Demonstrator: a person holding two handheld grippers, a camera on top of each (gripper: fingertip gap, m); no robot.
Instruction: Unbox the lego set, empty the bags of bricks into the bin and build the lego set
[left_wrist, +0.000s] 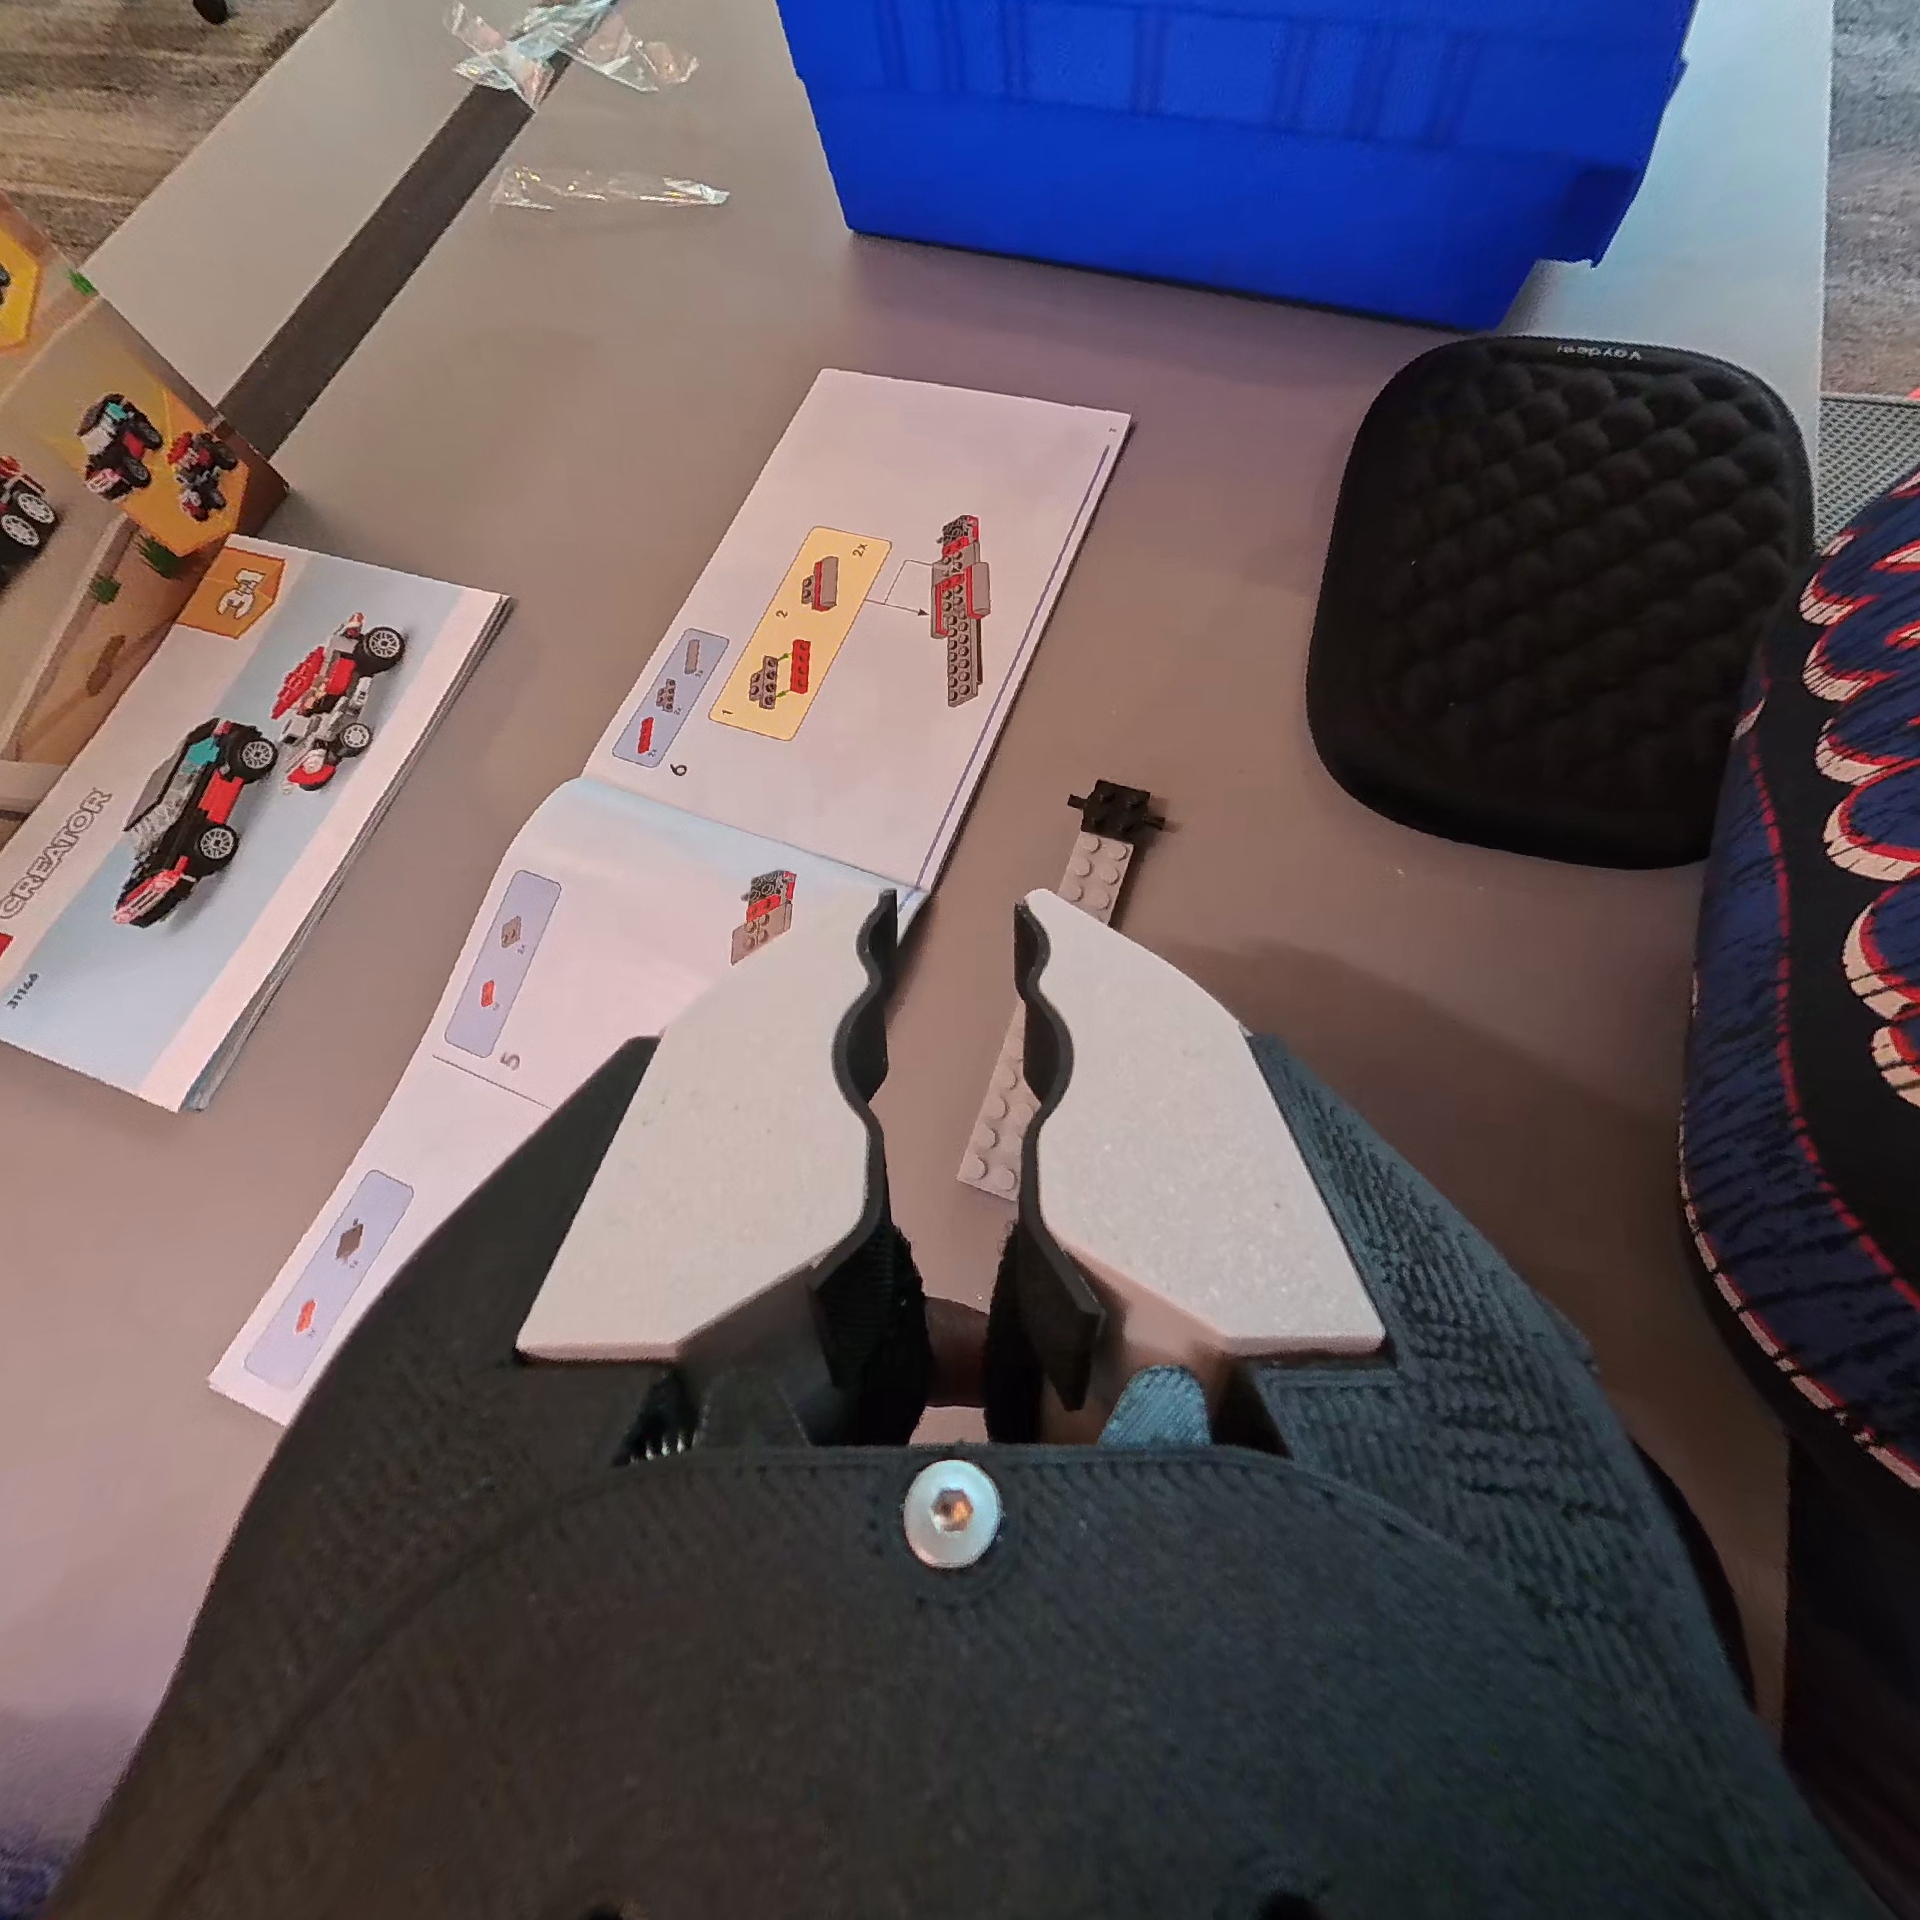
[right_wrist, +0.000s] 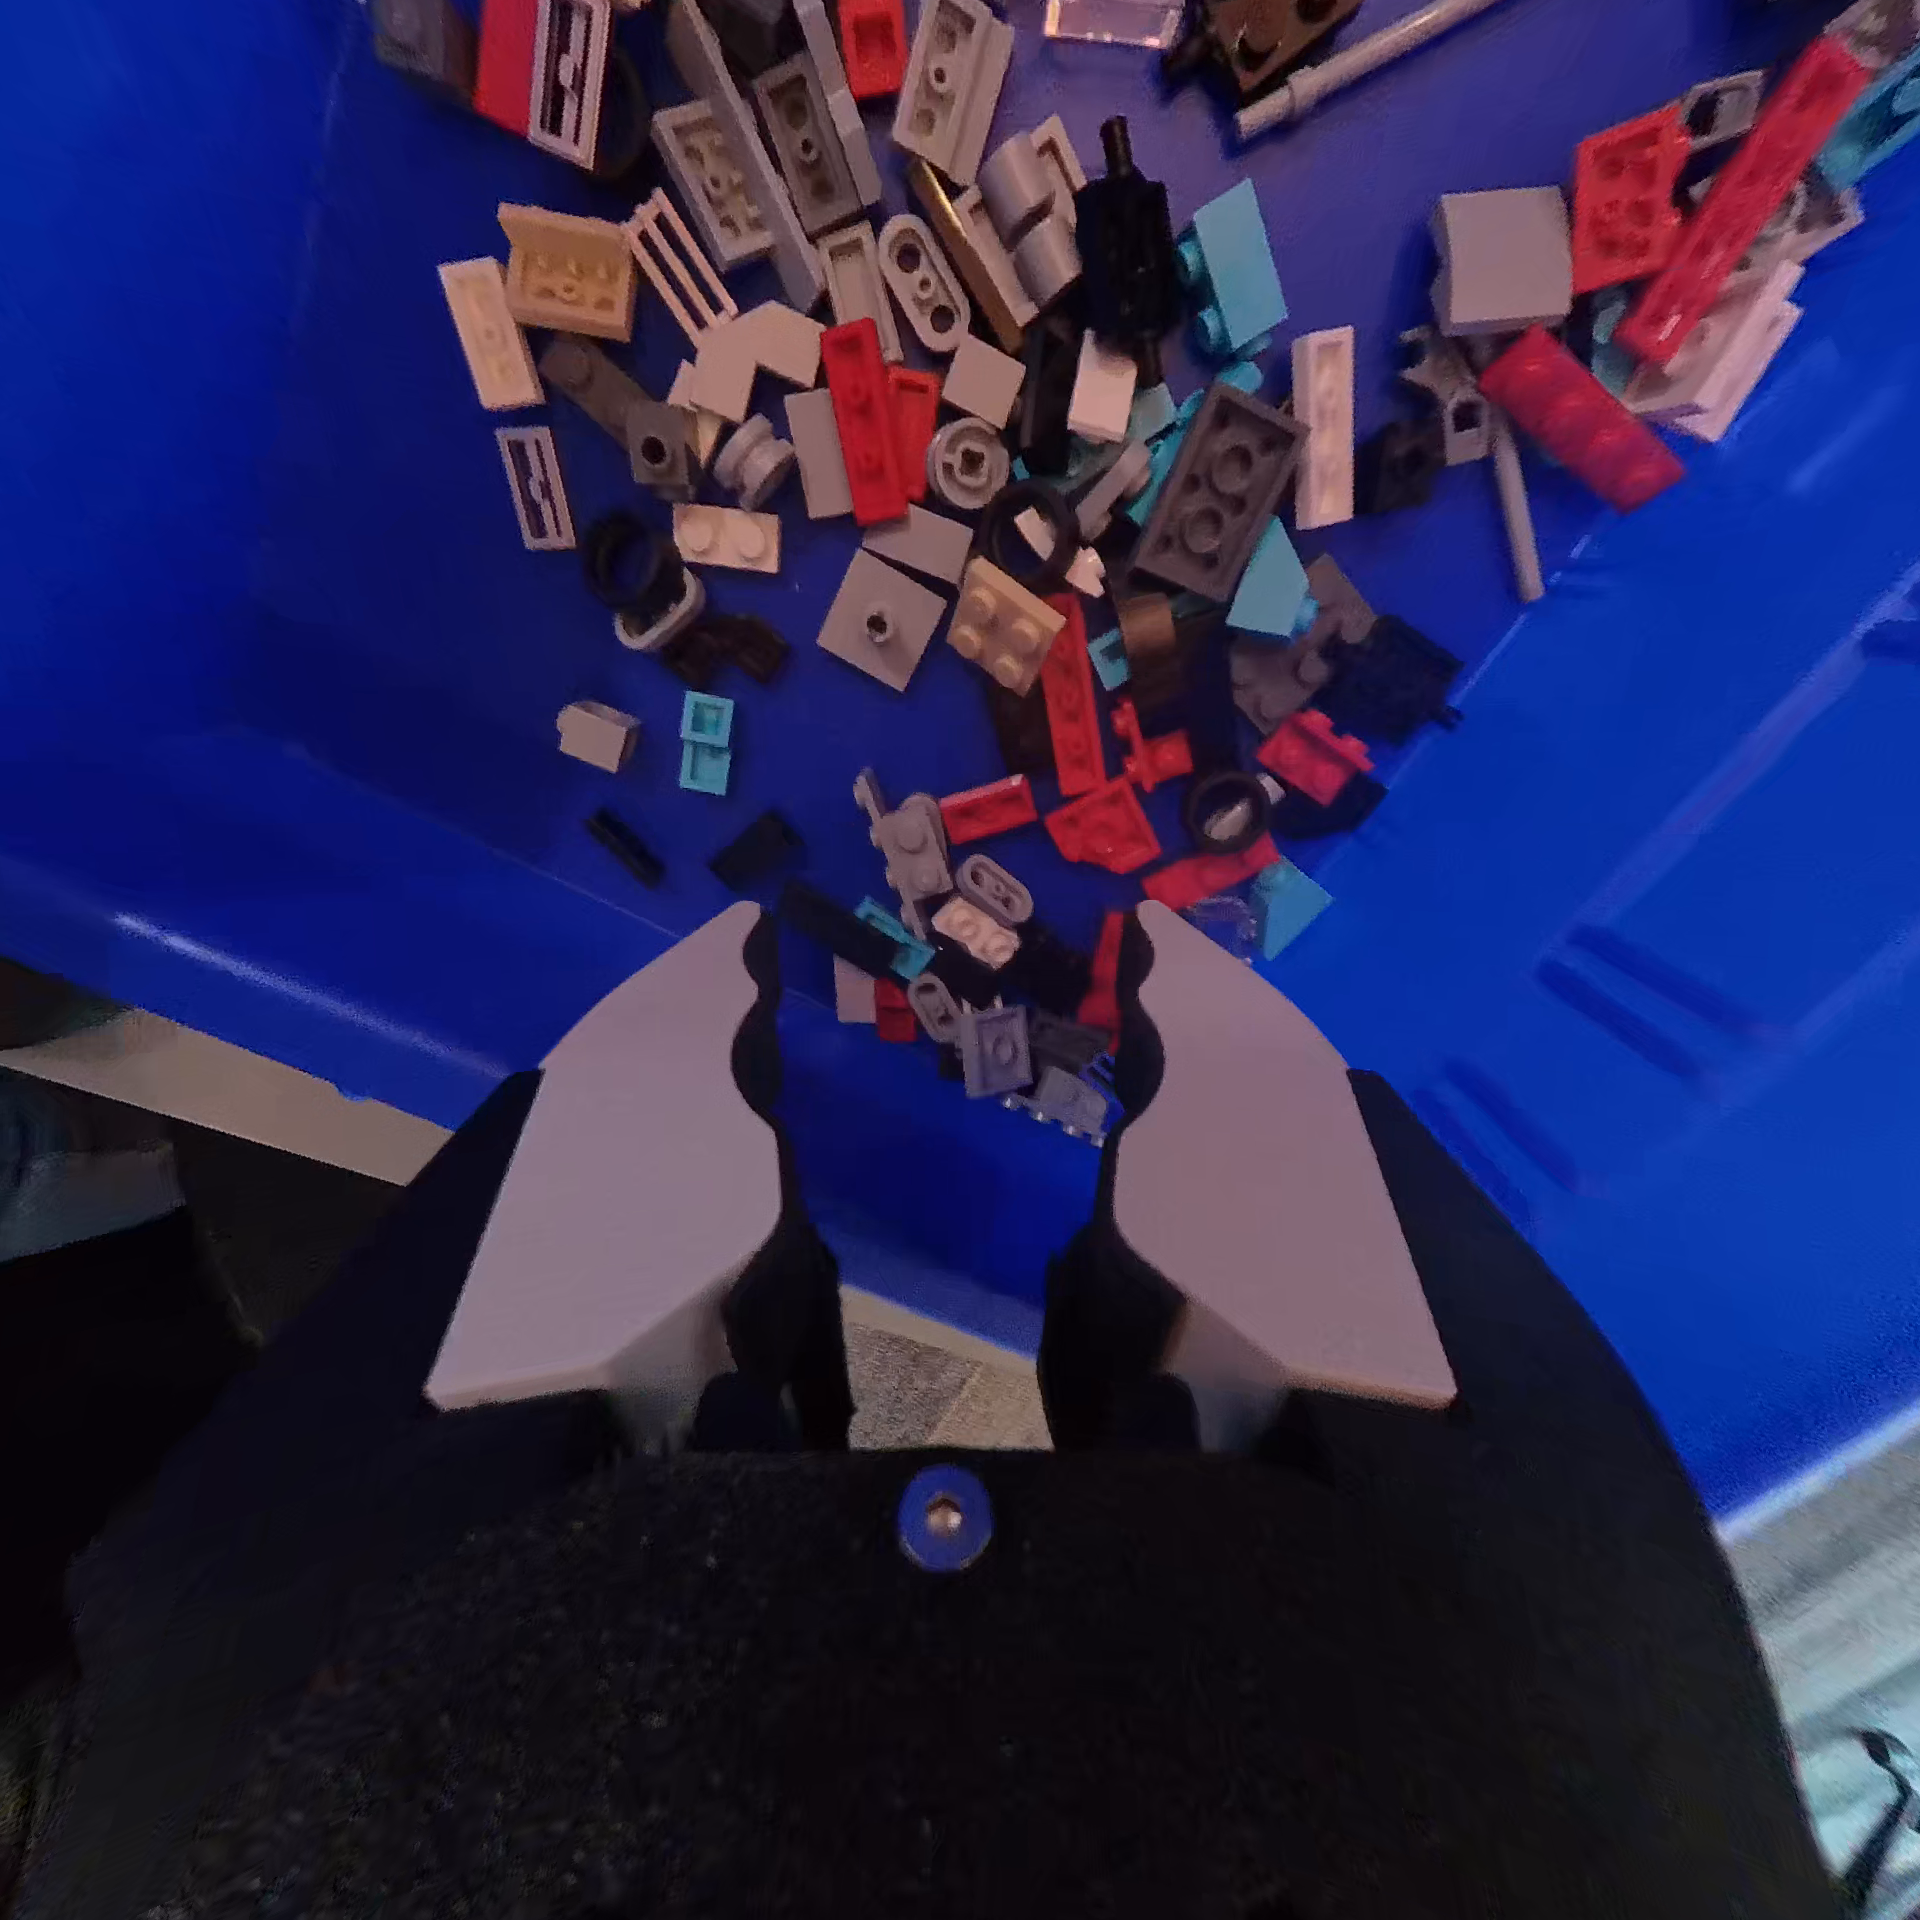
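In the left wrist view we see the left gripper (left_wrist: 951, 914) filling the lower half of the frame, tilted down toward the grey worktop (left_wrist: 582, 436), its fingers spread a little with nothing between them. Just behind the right finger lies a long grey studded plate (left_wrist: 1049, 1029) with a small black piece (left_wrist: 1117, 805) at its far end; the finger hides the plate's middle, and we cannot tell whether it touches it. Left of the fingertips an open instruction booklet (left_wrist: 831, 644) lies flat, showing printed build steps. Further left, at mid-frame, sits a closed booklet (left_wrist: 249, 810) with car pictures and printed lettering on its cover, and beyond it, at the left edge, the lego box (left_wrist: 114, 488). At the right a black quilted pad (left_wrist: 1558, 603) carries a small line of lettering along its far edge. Clear empty bags (left_wrist: 582, 62) lie at the upper left, and the blue bin (left_wrist: 1226, 177) stands at the top centre.

In the right wrist view we see the right gripper (right_wrist: 951, 920) reaching over the bin's near rim, pointing down into the blue bin (right_wrist: 260, 520). Its fingers are spread wide and hold nothing. The loose bricks (right_wrist: 1039, 468) lie heaped on the bin floor from just past the fingertips up to the top of the frame: red, grey, black, tan and light blue pieces.
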